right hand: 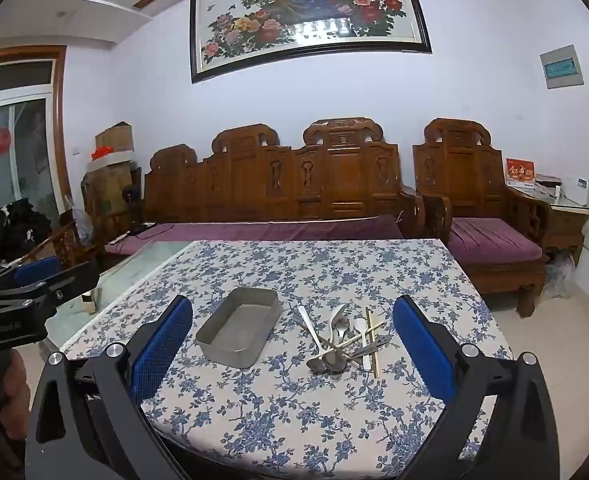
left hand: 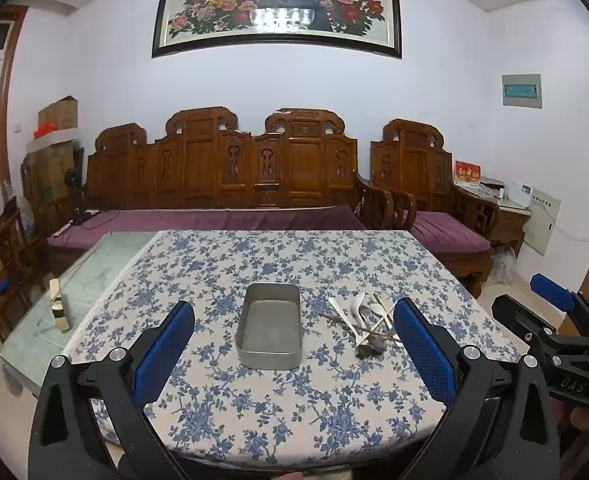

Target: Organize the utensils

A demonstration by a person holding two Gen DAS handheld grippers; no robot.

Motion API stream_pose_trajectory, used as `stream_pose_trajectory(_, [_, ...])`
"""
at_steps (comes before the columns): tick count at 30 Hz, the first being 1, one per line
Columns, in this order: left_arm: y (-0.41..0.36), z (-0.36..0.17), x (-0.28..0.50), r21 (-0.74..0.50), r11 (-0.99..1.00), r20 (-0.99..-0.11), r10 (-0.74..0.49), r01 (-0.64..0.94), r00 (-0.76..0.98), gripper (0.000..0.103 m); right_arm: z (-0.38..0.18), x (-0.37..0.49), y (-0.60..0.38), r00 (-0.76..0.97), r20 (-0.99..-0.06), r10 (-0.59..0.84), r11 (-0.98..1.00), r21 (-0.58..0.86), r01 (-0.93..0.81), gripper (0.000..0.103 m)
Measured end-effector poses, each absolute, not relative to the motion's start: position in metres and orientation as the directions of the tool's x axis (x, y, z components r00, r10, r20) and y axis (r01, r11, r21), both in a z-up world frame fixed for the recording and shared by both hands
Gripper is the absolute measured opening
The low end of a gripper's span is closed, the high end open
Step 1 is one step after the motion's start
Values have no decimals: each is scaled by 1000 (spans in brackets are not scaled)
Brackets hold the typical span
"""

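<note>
- Left gripper (left hand: 294, 354): jaws spread wide, nothing between the blue pads (left hand: 166, 352), hovering over the near edge of the table, lower part of the left wrist frame.
- Right gripper (right hand: 292, 354): also spread wide, empty, blue pads (right hand: 422, 348) clear of everything; body also seen at the right edge of the left wrist frame.
- Metal tray (left hand: 270, 326): rectangular, empty, sitting on the tablecloth (left hand: 254, 408) at centre of the left wrist frame; centre-left in the right wrist frame (right hand: 238, 326).
- Utensil pile (right hand: 342, 340): just right of the tray, not touching it; lower centre of the right wrist frame, centre-right in the left wrist frame (left hand: 368, 326), partly hidden there behind the right-hand pad.
- In the pile: metal spoons (right hand: 326, 362) with bowls toward the camera, a white spoon (right hand: 364, 338), pale chopsticks (right hand: 372, 350) crossing the rest; exact count not readable.
- Tablecloth: blue floral print, covers most of the table; bare glass top (left hand: 74, 280) exposed at left of the frame.
- Small yellowish box (left hand: 58, 306) standing on the glass, well apart from the tray.
- Background: carved wooden bench (left hand: 222, 168) with purple cushion at mid-frame, framed peacock-and-flower picture (left hand: 278, 4) at top.
</note>
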State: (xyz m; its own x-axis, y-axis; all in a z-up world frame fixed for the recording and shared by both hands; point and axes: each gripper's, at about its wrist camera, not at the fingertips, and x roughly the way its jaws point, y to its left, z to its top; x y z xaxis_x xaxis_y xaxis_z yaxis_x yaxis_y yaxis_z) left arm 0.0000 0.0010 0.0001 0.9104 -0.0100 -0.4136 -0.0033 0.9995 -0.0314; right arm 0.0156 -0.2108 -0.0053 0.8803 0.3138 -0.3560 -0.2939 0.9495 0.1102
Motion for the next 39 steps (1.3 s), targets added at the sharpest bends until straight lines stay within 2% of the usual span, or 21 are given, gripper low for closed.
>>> stream_pose_trajectory(39, [-2, 0, 2, -17, 1000, -408, -4, -3, 913, 97, -6, 15, -209, 880, -358, 312, 950, 109, -293, 101])
